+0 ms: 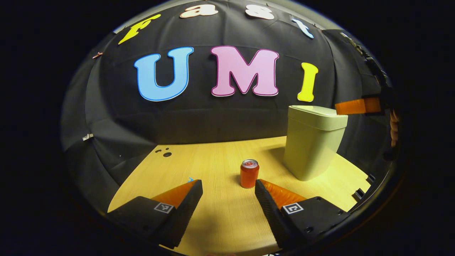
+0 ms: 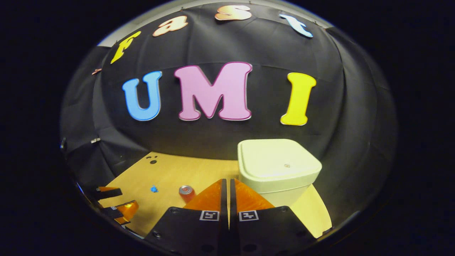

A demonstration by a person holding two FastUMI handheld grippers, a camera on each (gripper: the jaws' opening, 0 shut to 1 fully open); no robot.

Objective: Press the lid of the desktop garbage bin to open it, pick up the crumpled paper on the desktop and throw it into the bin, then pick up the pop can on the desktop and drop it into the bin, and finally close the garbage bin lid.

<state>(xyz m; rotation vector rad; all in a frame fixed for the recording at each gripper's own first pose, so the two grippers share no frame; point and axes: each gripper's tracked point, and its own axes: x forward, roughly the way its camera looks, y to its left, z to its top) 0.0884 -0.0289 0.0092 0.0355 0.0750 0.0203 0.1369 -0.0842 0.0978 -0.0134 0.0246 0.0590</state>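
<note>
Left claw (image 1: 227, 186): fingers spread wide, empty, low over the surface (image 1: 213, 167).
Right claw (image 2: 227, 186): fingers pressed together, holding nothing, raised just beside the bin lid (image 2: 277, 161).
Pop can (image 1: 249, 173): upright on the surface, just ahead of the left claw.
Garbage bin (image 1: 312, 142): lid down, right of the can.

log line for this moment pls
bin lid down | pop can upright on desk | left gripper open, facing can | right gripper shut, empty, above bin
</note>
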